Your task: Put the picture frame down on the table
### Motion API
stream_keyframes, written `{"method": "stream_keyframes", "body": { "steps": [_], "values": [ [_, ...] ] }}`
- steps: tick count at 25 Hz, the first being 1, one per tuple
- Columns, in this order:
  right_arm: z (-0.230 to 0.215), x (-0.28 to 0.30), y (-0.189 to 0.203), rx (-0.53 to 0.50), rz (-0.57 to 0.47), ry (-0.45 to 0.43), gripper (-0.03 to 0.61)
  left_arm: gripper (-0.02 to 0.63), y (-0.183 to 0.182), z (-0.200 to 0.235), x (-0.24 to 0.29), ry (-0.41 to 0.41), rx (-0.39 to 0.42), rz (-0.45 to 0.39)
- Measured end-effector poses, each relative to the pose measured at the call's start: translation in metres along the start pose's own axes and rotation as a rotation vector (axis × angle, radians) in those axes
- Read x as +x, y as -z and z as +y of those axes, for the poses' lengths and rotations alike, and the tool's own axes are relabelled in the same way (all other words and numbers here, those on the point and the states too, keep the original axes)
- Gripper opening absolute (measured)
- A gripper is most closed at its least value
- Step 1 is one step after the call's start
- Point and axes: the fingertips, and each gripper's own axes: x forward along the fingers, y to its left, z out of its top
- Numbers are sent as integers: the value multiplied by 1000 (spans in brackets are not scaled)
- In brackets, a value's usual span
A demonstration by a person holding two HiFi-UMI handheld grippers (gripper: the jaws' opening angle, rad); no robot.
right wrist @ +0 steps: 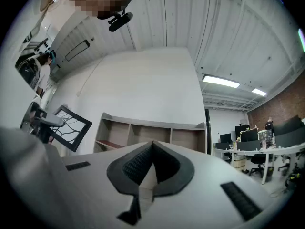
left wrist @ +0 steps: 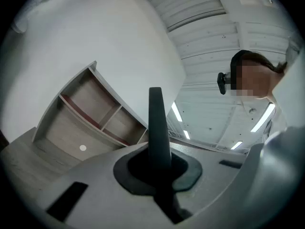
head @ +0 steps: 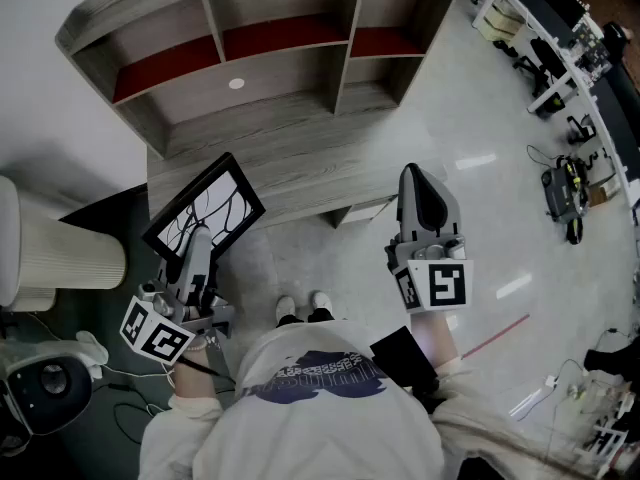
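A black picture frame [head: 205, 216] with a white branch drawing is held up in the air by my left gripper [head: 197, 253], which is shut on its lower edge. In the left gripper view the frame shows edge-on as a dark upright strip [left wrist: 157, 128] between the jaws. The right gripper view catches the frame [right wrist: 69, 127] at far left. My right gripper [head: 427, 204] is shut with nothing in it, its pads [right wrist: 153, 165] pressed together. The grey wooden table [head: 300, 158] lies ahead, below both grippers.
A grey shelf unit with red-backed compartments [head: 270, 38] stands on the table's far side. A white round dot [head: 236, 83] lies on the tabletop. A pale ribbed cylinder [head: 60, 258] stands at left. Desks and chairs [head: 570, 58] fill the right.
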Motion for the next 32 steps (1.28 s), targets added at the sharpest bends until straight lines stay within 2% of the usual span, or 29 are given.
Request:
{"method": "stream_keyframes", "body": {
  "steps": [14, 16, 18, 26, 27, 28, 32],
  "values": [
    [-3, 2, 0, -70, 2, -16, -3, 17, 1, 1, 0, -22, 16, -1],
    [-3, 2, 1, -61, 7, -16, -3, 18, 1, 2, 0, -23, 15, 2],
    [-3, 2, 4, -9, 15, -34, -3, 17, 1, 2, 0, -16, 14, 9],
    [-11, 7, 21, 407, 88, -287, 3, 18, -10, -10, 11, 126, -57, 50],
    [-7, 10, 21, 453, 95, -342, 95, 17, -11, -11, 13, 144, -60, 61],
    [0, 12, 19, 504, 100, -408, 159, 18, -12, -13, 16, 162, -61, 75],
    [30, 4, 2, 687, 94, -724, 204, 17, 1, -34, 24, 220, -63, 145]
  ]
}}
